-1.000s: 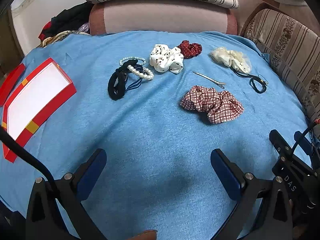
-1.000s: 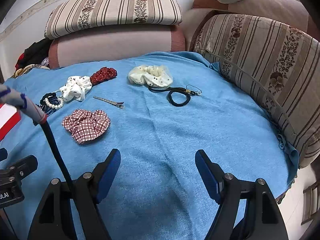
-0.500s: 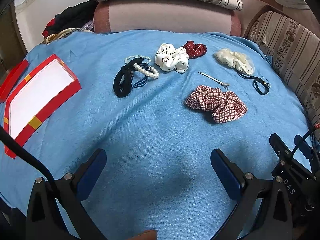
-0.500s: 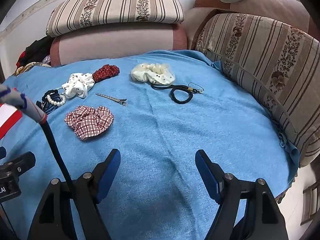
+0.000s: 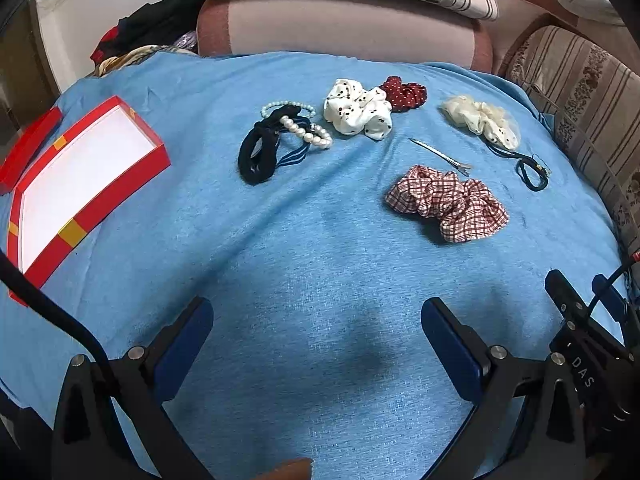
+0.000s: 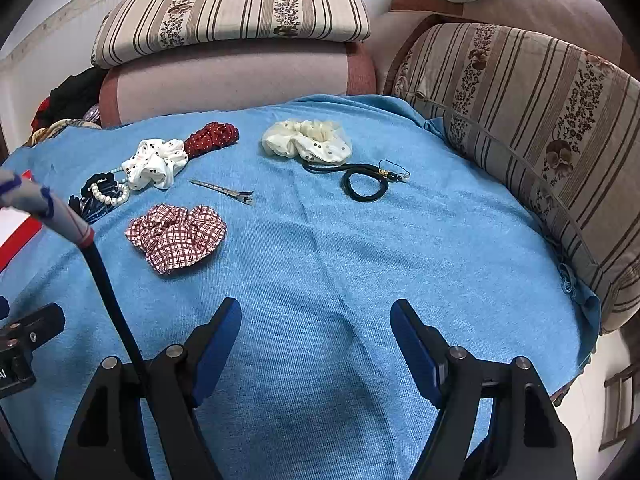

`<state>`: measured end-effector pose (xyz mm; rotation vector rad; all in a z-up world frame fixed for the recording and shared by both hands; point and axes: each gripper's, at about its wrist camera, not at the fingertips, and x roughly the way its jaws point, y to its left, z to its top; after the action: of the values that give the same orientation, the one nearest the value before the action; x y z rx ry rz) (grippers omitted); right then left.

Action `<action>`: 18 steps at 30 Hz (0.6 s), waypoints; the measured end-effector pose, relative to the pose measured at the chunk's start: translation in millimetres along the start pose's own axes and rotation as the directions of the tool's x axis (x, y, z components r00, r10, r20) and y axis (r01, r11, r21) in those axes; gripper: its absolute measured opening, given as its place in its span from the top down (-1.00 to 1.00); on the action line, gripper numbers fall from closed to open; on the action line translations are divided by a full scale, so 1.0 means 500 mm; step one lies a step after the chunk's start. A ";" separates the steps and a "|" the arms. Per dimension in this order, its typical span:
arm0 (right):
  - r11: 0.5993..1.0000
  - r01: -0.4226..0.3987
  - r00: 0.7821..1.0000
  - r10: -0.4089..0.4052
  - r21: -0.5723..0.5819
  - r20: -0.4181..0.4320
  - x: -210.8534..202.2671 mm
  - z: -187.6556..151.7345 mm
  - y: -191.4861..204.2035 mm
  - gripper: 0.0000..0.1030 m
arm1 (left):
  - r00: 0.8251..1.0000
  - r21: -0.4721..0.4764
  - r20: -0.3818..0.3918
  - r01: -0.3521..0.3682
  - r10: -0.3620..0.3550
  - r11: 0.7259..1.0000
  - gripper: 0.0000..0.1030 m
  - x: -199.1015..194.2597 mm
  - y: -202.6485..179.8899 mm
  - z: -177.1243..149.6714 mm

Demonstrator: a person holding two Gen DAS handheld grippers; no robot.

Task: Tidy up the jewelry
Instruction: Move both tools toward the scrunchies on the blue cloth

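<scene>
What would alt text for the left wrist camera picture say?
An open left hand-held gripper hovers over a blue blanket strewn with scrunchies, a pearl bracelet and a hair clip. An empty red box lies to the left.

Red box [image 5: 86,184]: near corner at 9 o'clock crossed by a black cable [image 5: 48,304]; in the right wrist view only a sliver [image 6: 18,236] shows at the left edge. Red lid [image 5: 28,148] cut off at 9 o'clock. Dark hair ties [image 5: 258,154] partly under the pearl bracelet [image 5: 306,134]. Small charm [image 6: 394,174] on the black cord [image 6: 362,188] too small to identify. Clothes pile [image 5: 156,26] at 11 o'clock indistinct.
</scene>
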<state>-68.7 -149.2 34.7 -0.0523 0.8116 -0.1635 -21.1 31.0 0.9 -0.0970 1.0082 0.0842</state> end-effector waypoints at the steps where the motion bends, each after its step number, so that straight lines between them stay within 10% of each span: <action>1: 1.000 0.000 1.000 0.000 -0.001 -0.001 0.000 0.000 0.001 -0.57 | 1.000 -0.003 -0.001 0.000 0.000 1.000 -1.00 0.001 0.002 0.000; 18: 1.000 0.002 1.000 -0.002 -0.011 0.003 -0.005 -0.002 -0.001 -0.57 | 1.000 -0.036 -0.017 -0.005 0.004 0.999 -1.00 -0.006 0.019 -0.020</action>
<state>-71.1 -149.1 36.0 -0.0632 0.8097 -0.1608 -32.0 39.2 -2.5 -0.1281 1.0239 0.1058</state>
